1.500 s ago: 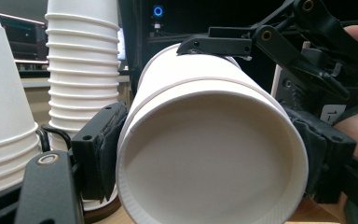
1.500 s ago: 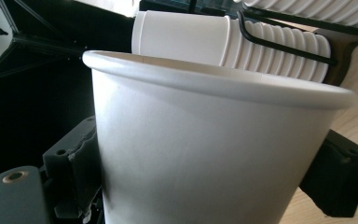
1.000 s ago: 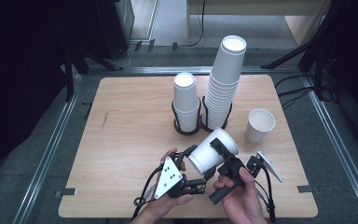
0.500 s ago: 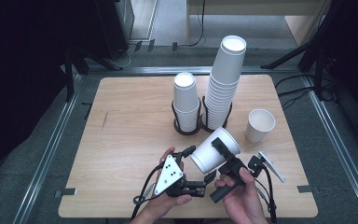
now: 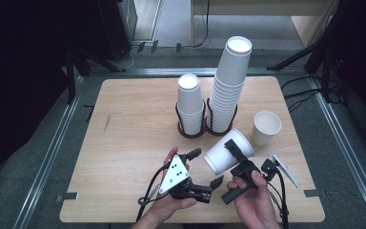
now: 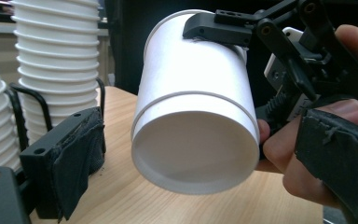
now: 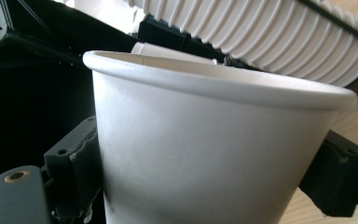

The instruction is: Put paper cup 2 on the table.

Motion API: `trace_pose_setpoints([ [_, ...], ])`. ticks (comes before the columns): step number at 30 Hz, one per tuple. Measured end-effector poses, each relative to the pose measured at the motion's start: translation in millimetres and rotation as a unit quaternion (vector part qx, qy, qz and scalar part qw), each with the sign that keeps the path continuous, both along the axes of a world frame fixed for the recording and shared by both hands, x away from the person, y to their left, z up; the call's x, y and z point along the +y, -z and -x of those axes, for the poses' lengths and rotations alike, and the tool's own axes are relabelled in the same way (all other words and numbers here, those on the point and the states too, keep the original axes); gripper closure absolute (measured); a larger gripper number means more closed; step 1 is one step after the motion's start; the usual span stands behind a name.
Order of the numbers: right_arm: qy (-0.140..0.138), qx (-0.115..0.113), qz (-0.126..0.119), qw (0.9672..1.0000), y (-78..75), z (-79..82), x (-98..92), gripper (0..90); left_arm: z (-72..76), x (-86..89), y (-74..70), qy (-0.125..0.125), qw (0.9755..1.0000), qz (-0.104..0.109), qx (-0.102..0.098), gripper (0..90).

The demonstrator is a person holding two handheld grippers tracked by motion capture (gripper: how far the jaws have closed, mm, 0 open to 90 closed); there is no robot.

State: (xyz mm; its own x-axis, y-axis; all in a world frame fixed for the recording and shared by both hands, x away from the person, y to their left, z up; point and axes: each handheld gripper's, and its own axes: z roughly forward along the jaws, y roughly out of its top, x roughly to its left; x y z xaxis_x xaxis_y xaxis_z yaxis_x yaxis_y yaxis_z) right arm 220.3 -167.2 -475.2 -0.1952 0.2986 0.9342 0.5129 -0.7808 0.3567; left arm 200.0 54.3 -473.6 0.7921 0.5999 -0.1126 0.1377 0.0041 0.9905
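Paper cup (image 5: 228,151) clamped on its side in right hand-held gripper (image 5: 240,162) above worktop (image 5: 133,114) before the cup stacks (image 5: 228,86), base pointing at left hand-held gripper (image 5: 205,169), jaws wide, just beside it.

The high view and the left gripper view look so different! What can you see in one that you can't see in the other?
High view alone: the whole wooden table, a loose paper cup standing upright by itself, and the left gripper, open.

Left gripper view alone: the held cup's bottom up close, facing the camera between two padded black jaws.

Both: the held cup, tipped over in the right gripper, a short cup stack and a tall cup stack in black wire holders.
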Motion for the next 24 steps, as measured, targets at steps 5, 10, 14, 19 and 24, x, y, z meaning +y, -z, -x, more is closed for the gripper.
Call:
trace_pose_setpoints([
  [5, 0.015, -0.013, 0.003, 0.9998, -2.9, -1.2, -8.5, 13.2, 0.3, -1.5, -0.7, 0.018, 0.9997, -0.003, 0.013, 0.0],
  [10, 0.025, -0.029, 0.018, 0.9991, -6.3, -3.0, -13.6, 13.2, 1.5, 0.1, -0.5, 0.023, 0.9995, -0.006, 0.018, 0.0],
  [14, 0.034, -0.045, 0.038, 0.9977, -8.6, -2.2, -14.1, 13.2, 1.2, 3.7, -1.6, 0.019, 0.9996, -0.002, 0.02, 0.0],
  [19, 0.057, -0.069, 0.057, 0.9943, -12.0, -1.3, -16.5, 13.3, -1.3, 9.1, -2.4, 0.01, 0.9997, 0.0, 0.02, 0.0],
  [24, 0.076, -0.084, 0.076, 0.9907, -14.6, -2.9, -19.5, 13.3, -4.4, 19.7, -1.4, -0.006, 0.9997, -0.003, 0.021, 0.0],
])
